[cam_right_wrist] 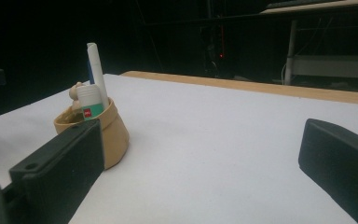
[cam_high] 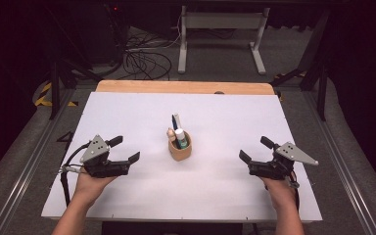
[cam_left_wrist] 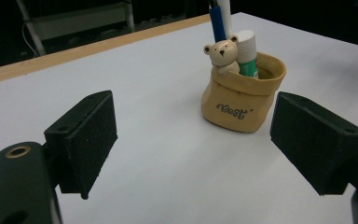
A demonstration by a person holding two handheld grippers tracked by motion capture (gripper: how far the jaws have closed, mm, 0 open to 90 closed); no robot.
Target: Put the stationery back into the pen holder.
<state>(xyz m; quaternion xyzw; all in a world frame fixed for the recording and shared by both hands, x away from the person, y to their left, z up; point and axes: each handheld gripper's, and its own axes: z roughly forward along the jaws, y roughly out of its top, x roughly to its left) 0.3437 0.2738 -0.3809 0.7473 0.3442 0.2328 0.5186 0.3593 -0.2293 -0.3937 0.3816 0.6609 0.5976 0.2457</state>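
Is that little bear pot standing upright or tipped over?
Upright: the bear pot sits on its base, mouth upward, pens poking out.

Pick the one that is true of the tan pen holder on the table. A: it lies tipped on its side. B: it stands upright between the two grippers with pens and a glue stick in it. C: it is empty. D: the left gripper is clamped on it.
B: the pen holder stands upright mid-table, apart from the left gripper and right gripper, holding a glue stick and pens; both grippers' jaws stand open.
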